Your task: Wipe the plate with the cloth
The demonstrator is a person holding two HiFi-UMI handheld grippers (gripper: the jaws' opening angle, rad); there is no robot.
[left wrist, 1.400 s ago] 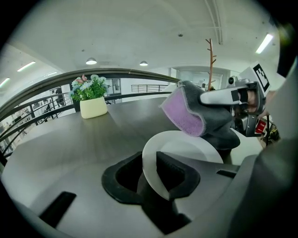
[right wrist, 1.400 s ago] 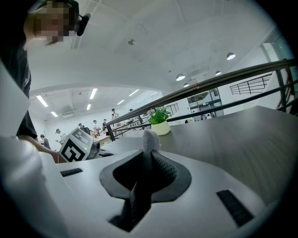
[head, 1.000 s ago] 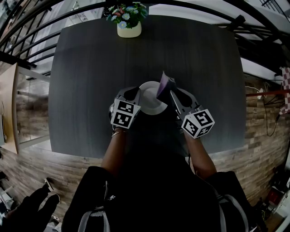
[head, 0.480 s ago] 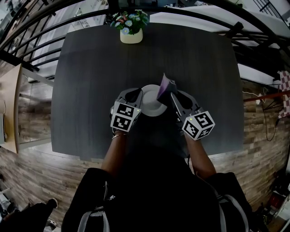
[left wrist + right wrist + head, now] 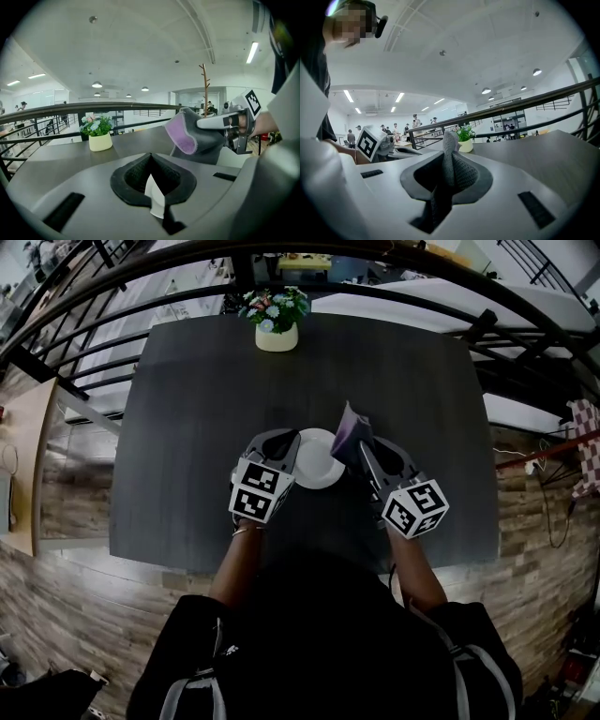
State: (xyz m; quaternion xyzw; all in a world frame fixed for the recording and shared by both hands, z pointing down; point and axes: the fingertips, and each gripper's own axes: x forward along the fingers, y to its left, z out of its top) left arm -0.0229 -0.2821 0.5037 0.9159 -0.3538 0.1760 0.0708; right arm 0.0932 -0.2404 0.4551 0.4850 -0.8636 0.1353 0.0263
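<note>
Only a white sliver of the plate (image 5: 155,199) shows between the left gripper's (image 5: 151,168) jaws; the rest is hidden behind its body. The cloth's (image 5: 449,145) lower part disappears between the right gripper's (image 5: 446,169) jaws. The people (image 5: 415,123) far beyond are too small to make out.

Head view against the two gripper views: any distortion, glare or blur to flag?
Head view: heavy fisheye bows the table edges, dim, the plate brightest. Left gripper view: dark round vignette, cloth sharp. Right gripper view: same vignette, ceiling lights without flare.
</note>
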